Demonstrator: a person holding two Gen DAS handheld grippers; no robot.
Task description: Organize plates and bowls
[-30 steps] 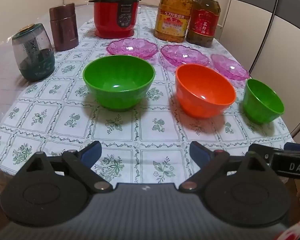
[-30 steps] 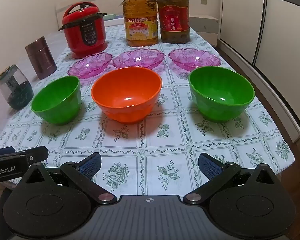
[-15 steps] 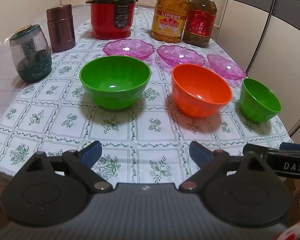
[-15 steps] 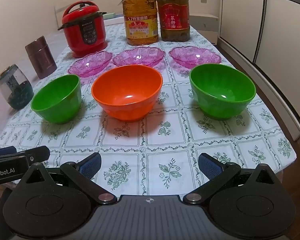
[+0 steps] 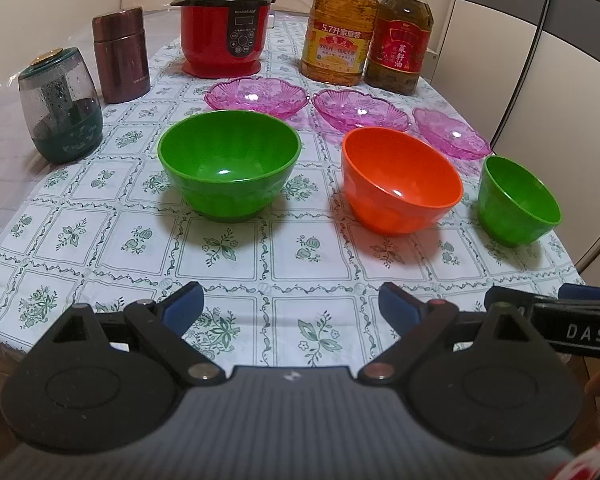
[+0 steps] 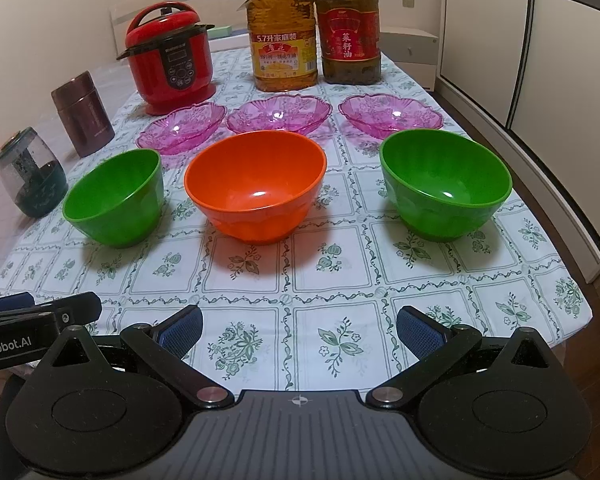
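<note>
A floral tablecloth (image 6: 340, 280) fills both frames. At mid-frame sit three bowls: left green bowl (image 5: 229, 168), orange bowl (image 6: 255, 186), right green bowl (image 6: 446, 182); three pink plates (image 6: 278, 117) line up above. Left gripper (image 5: 290, 306) and right gripper (image 6: 299, 326) gape empty along the bottom edge.
</note>
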